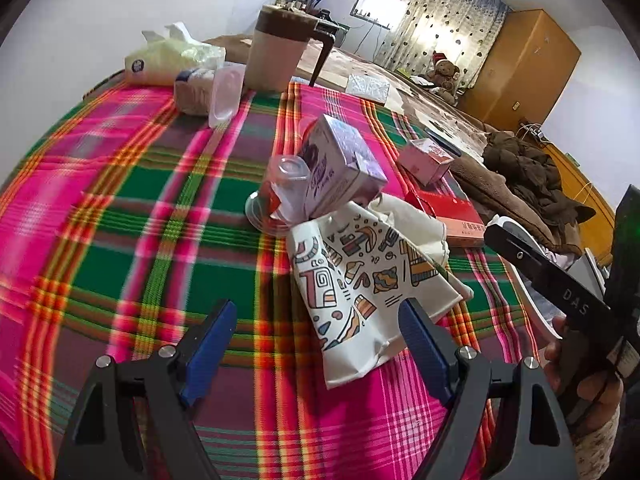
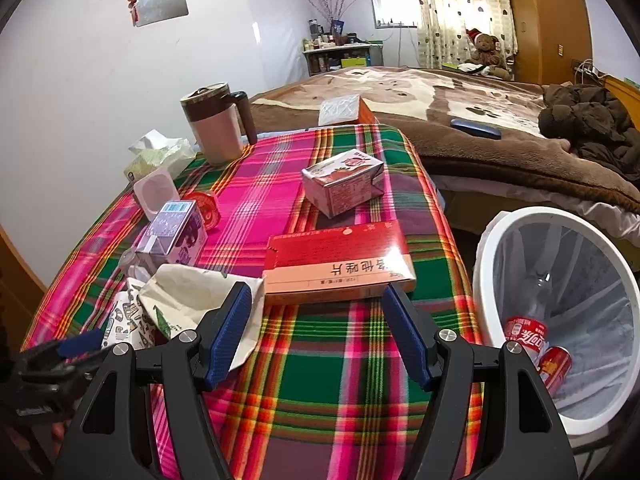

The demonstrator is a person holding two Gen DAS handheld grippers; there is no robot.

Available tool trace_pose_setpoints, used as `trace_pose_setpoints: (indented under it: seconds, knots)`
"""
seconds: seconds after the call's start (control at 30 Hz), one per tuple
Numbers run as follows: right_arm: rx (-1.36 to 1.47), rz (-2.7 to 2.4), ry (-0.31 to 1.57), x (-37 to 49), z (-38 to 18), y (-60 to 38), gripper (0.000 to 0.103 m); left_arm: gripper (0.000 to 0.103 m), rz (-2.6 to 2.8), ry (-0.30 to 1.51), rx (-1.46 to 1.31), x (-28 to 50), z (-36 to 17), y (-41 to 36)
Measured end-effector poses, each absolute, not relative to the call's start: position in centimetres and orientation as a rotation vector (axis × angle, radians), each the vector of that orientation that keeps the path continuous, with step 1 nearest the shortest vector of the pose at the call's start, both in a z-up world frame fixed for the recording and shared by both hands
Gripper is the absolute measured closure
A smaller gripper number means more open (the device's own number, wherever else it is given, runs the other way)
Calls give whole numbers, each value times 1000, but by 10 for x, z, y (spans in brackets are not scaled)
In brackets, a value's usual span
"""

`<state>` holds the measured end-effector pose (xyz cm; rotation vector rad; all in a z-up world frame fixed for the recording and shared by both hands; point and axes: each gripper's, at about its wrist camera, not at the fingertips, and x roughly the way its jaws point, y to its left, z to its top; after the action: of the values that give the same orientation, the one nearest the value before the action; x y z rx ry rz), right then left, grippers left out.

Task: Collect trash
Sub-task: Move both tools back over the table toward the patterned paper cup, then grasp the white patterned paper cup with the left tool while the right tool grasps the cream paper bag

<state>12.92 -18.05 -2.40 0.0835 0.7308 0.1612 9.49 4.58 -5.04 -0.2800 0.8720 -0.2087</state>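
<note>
Bin (image 2: pixel 486 280) only beside right tool (image 2: pixel 316 334).

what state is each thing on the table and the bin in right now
left gripper: open, empty
right gripper: open, empty
paper bag: crumpled, lying flat
purple carton: tipped, leaning
pink carton: on its side
red box: flat, closed
yogurt cup: empty, on its side
kettle: upright, lidded
bin: lined, holding a can and a bottle

The clear cup (image 1: pixel 286 184) is half hidden behind the purple carton (image 1: pixel 340 164). The bin (image 2: pixel 486 280) is cut off at the right edge. Small bottles on the far shelf (image 2: pixel 340 50) are unreadable.
</note>
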Motion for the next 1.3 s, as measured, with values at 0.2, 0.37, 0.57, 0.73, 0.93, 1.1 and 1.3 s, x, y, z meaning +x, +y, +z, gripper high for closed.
trace_pose_setpoints:
  seconds: [0.2,0.37,0.57,0.73,0.93,1.1,1.3]
  knots:
    - [84,156,732,128,-24,-176,34,47,-212,869,-268,96,-51,47]
    - [76,162,740,127,-27,-168,34,70,-252,868,-305,93,-51,54]
    - [80,204,733,123,-27,-159,34,74,-199,833,-235,85,-44,67]
    - [86,292,731,120,-30,-145,34,74,-121,827,-207,84,-41,93]
    - [0,385,724,111,-32,-122,34,74,-57,839,-202,84,-42,120]
    - [-81,399,743,113,-38,-109,34,74,-59,838,-229,87,-44,126]
    - [-75,398,810,123,-44,-111,34,53,-96,854,-235,90,-49,117]
